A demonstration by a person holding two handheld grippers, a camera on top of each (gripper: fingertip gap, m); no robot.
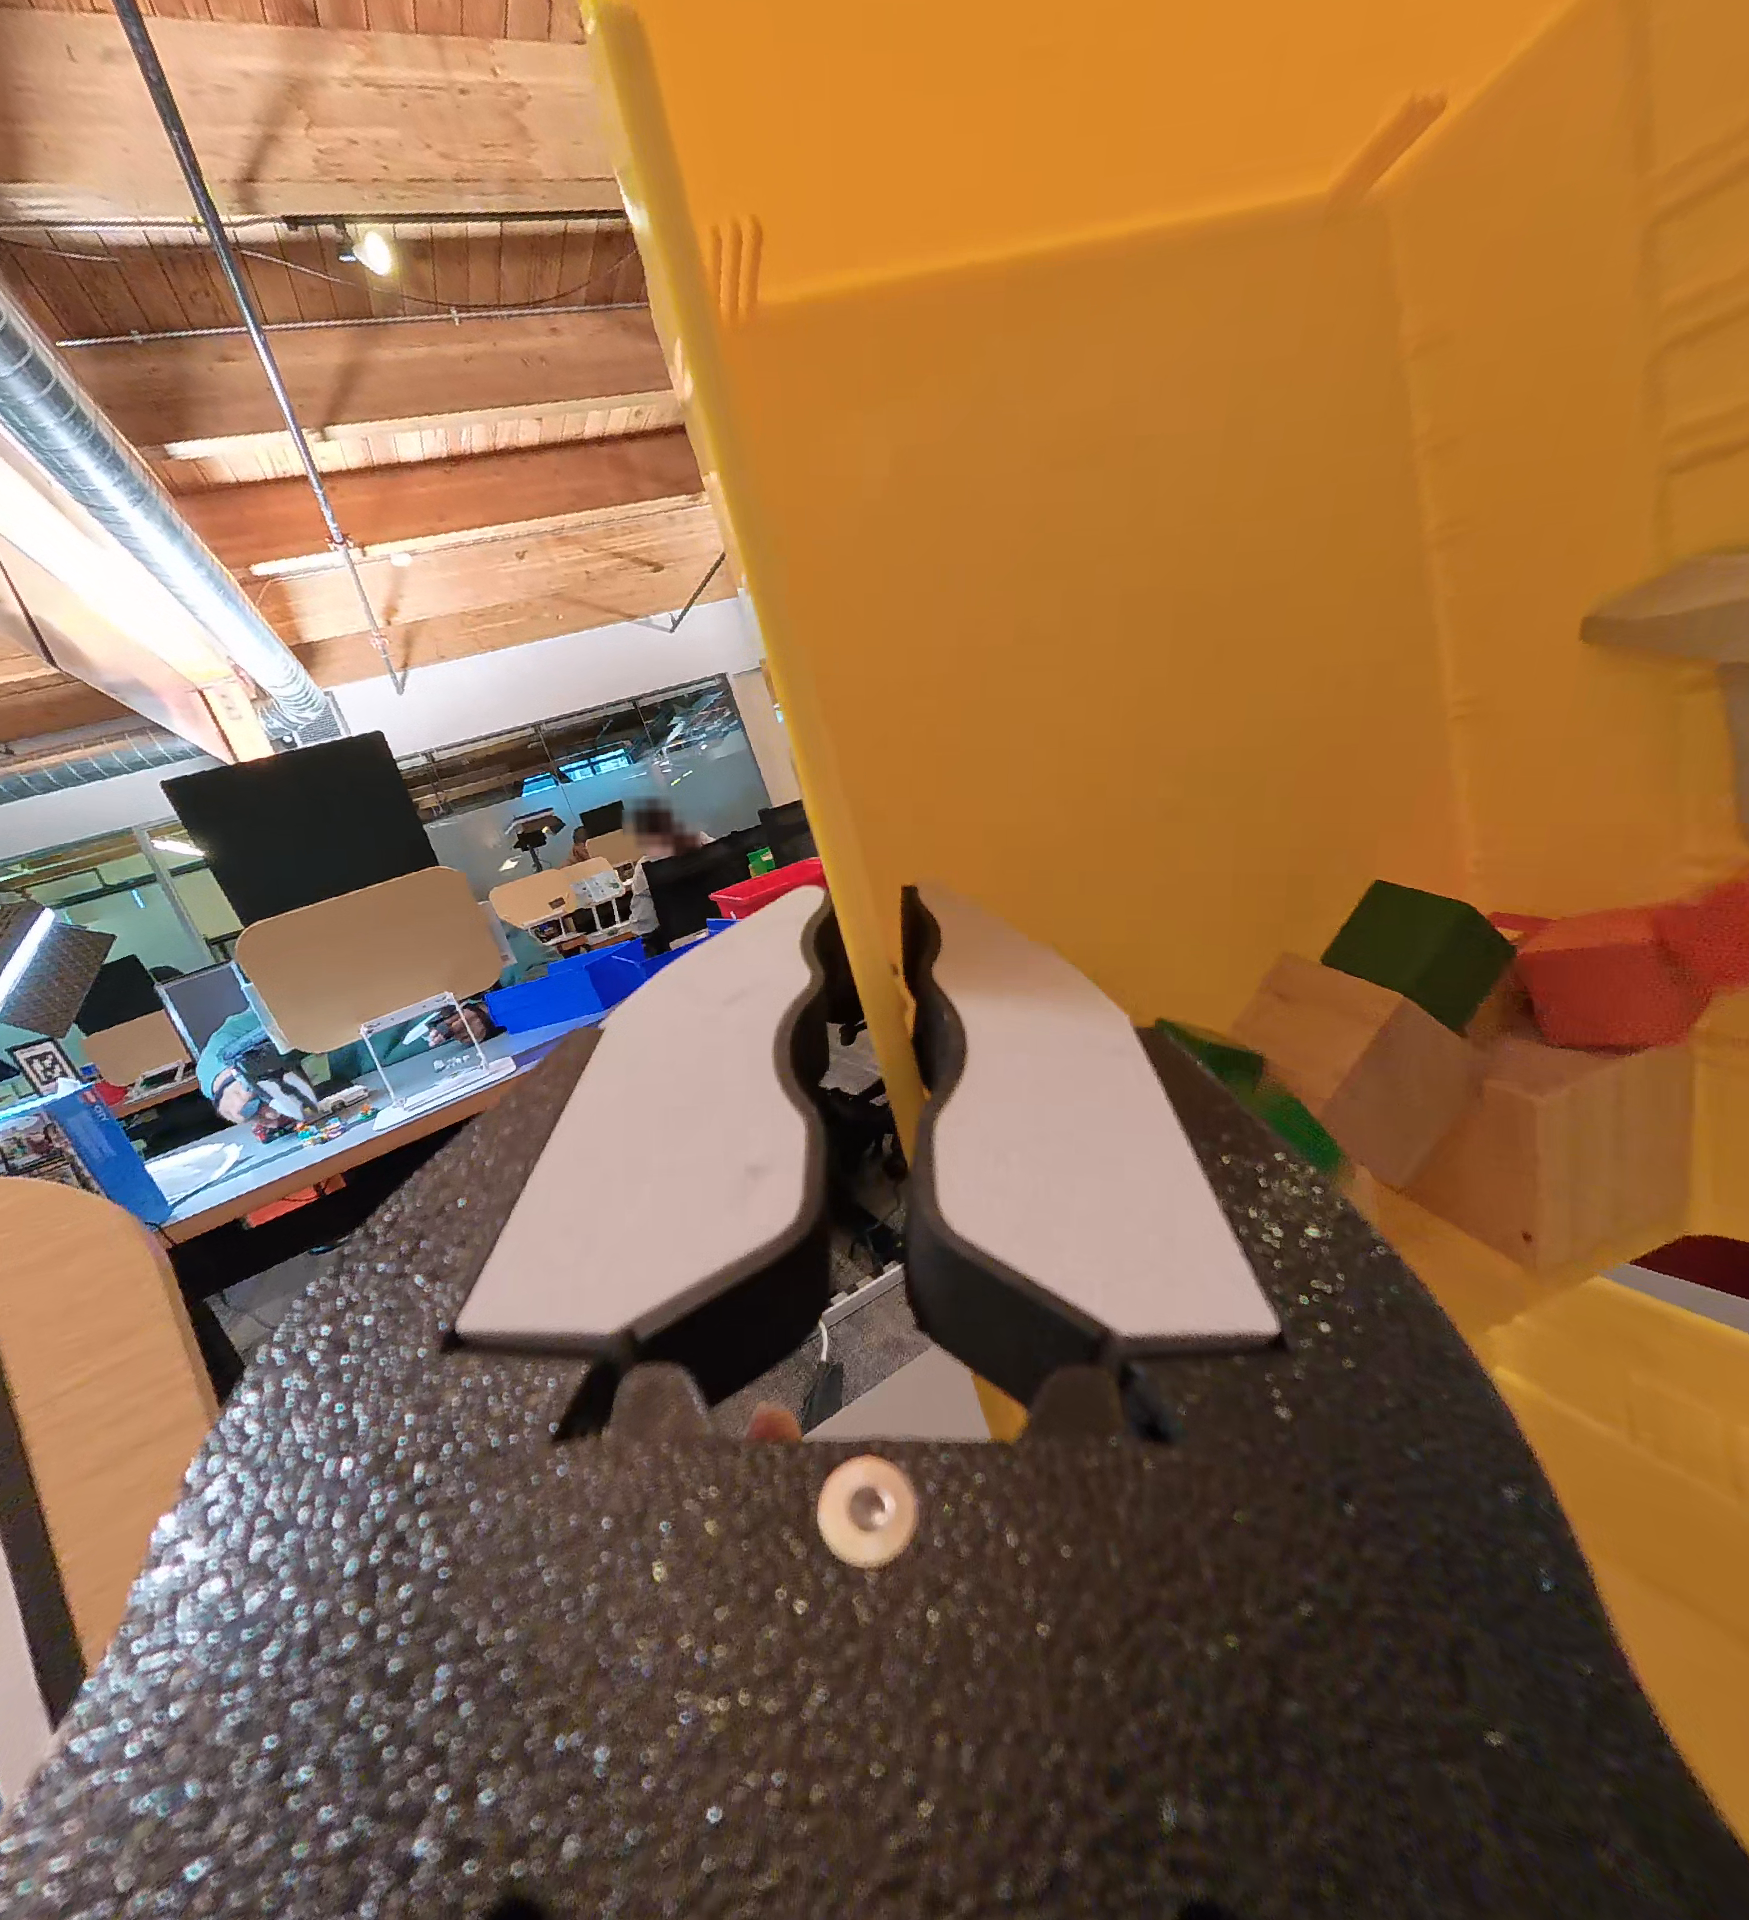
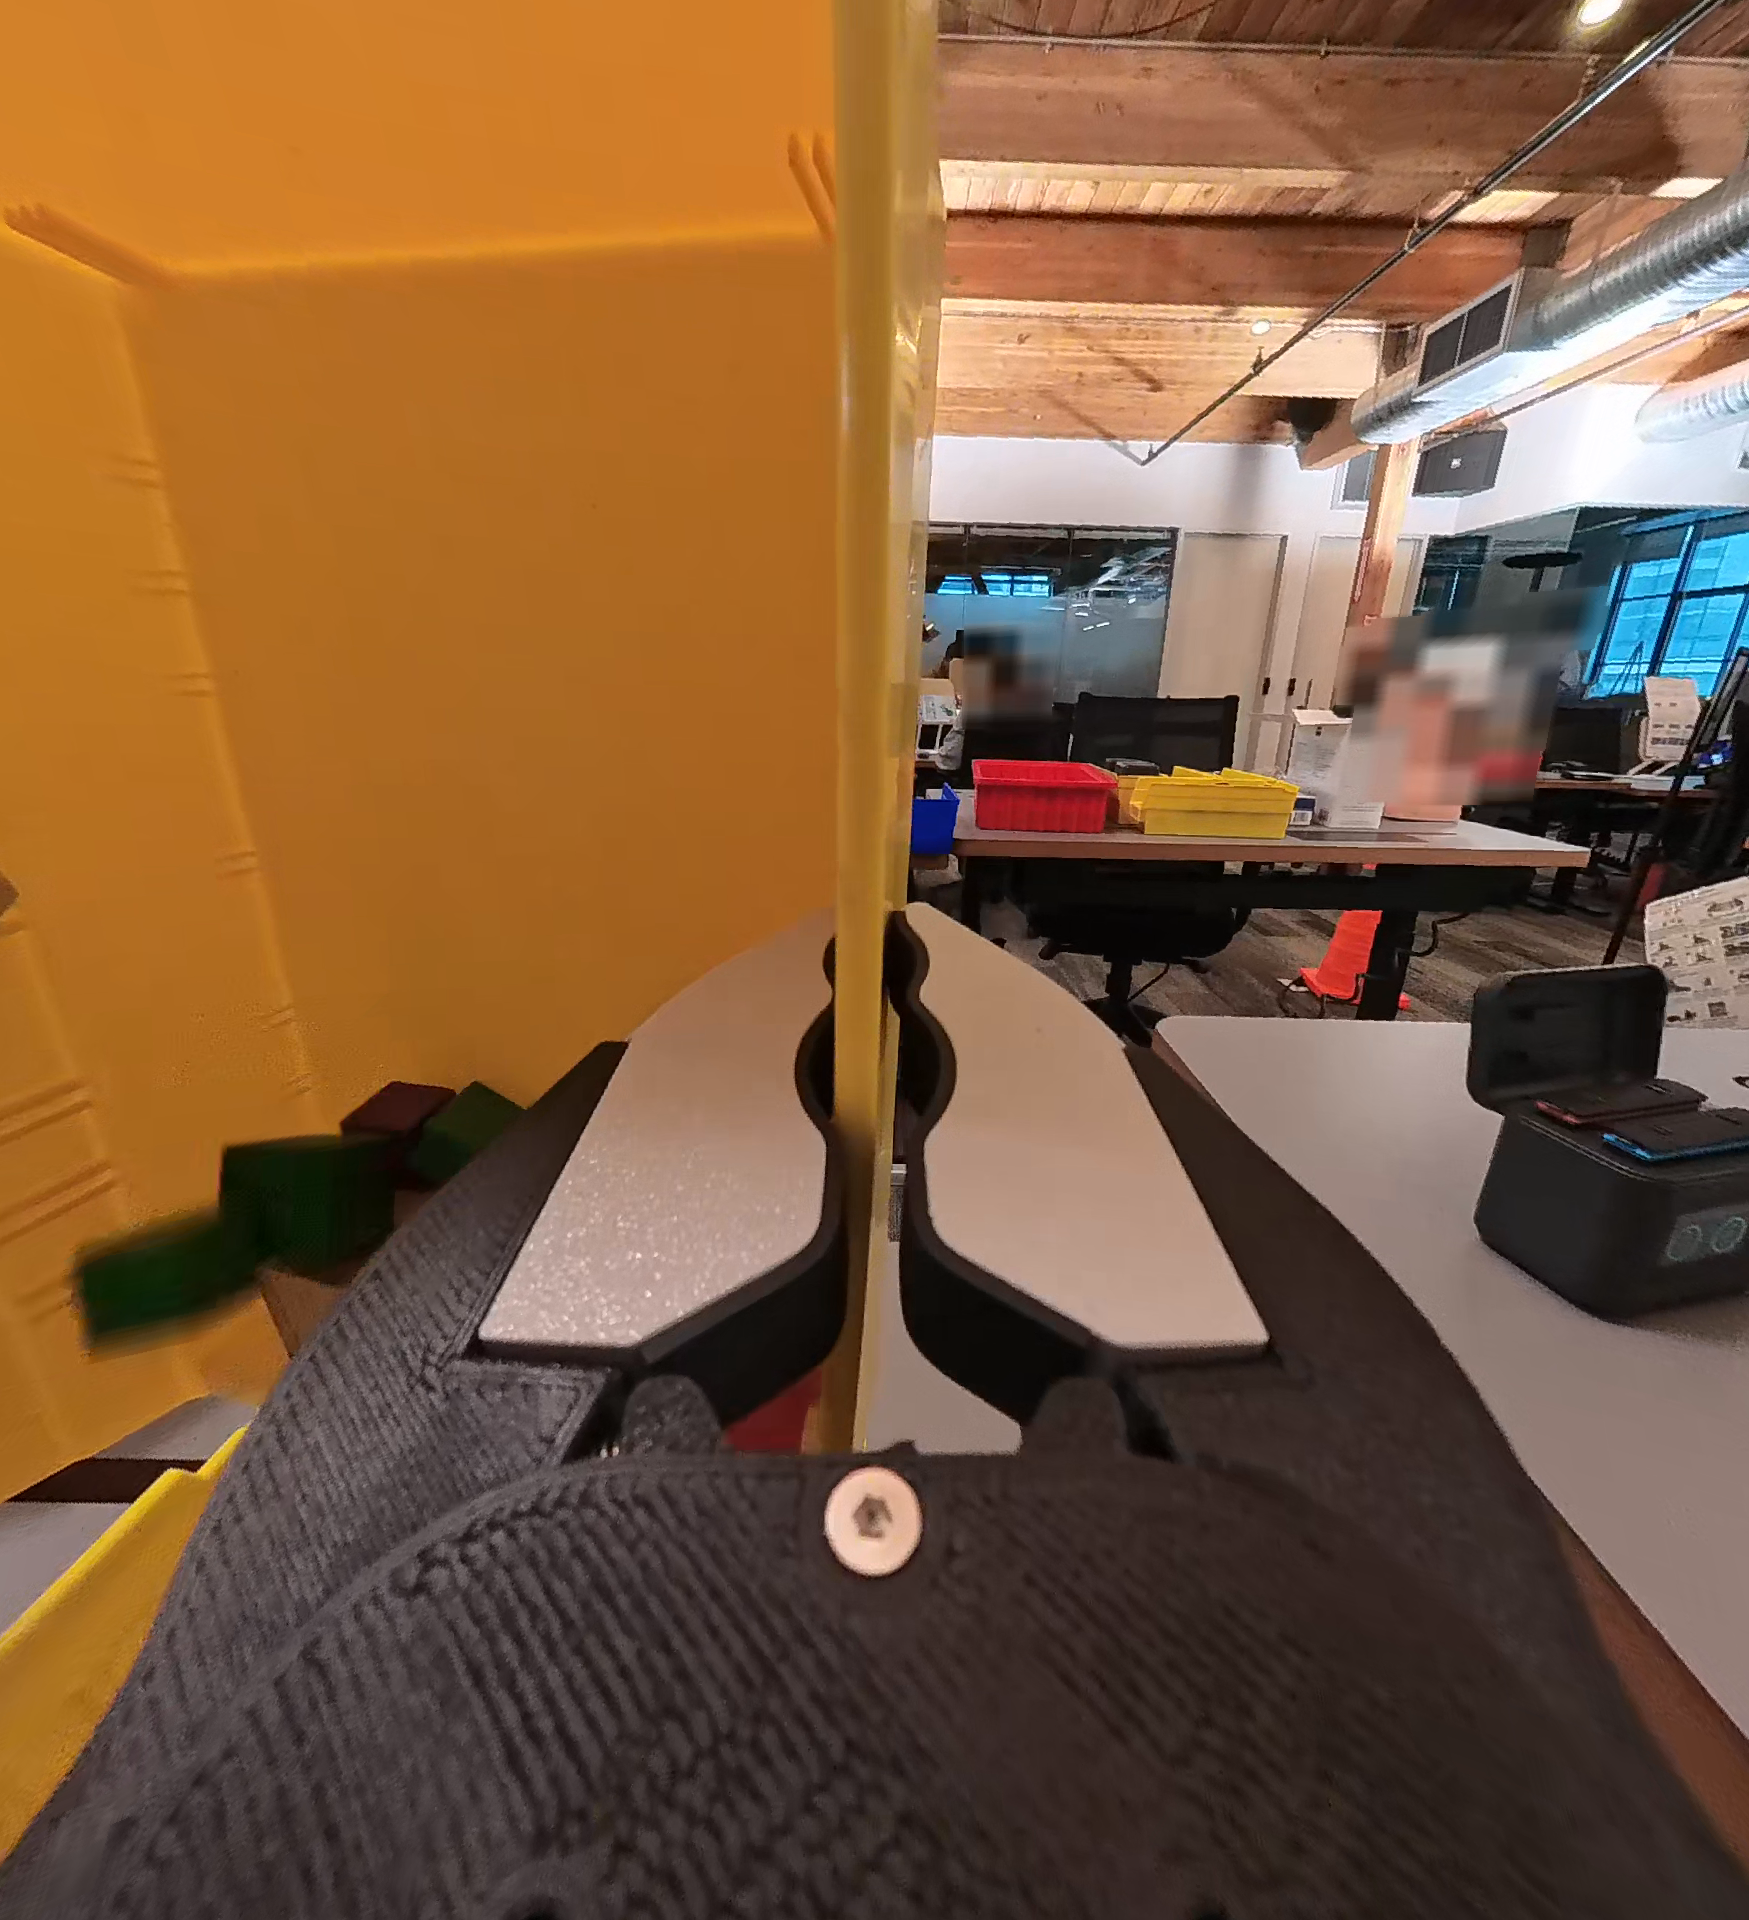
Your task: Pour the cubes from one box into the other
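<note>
I hold a yellow box (image 1: 1057,623) lifted and tipped steeply, its inside facing both cameras. My left gripper (image 1: 865,914) is shut on one side wall. My right gripper (image 2: 862,935) is shut on the opposite wall of the box (image 2: 485,623). Cubes are bunched at the low end: a green cube (image 1: 1415,956), a red cube (image 1: 1608,982) and plain wooden cubes (image 1: 1400,1081). Some are motion-blurred, like the green cube (image 2: 163,1283) in the right wrist view. Below them shows the rim of a second yellow box (image 1: 1680,1455), also in the right wrist view (image 2: 49,1642).
A dark grey open case (image 2: 1639,1195) stands on the white table (image 2: 1472,1455) to my right. Farther back are desks with red and yellow bins (image 2: 1041,795), chairs, an orange cone (image 2: 1353,951) and people at work.
</note>
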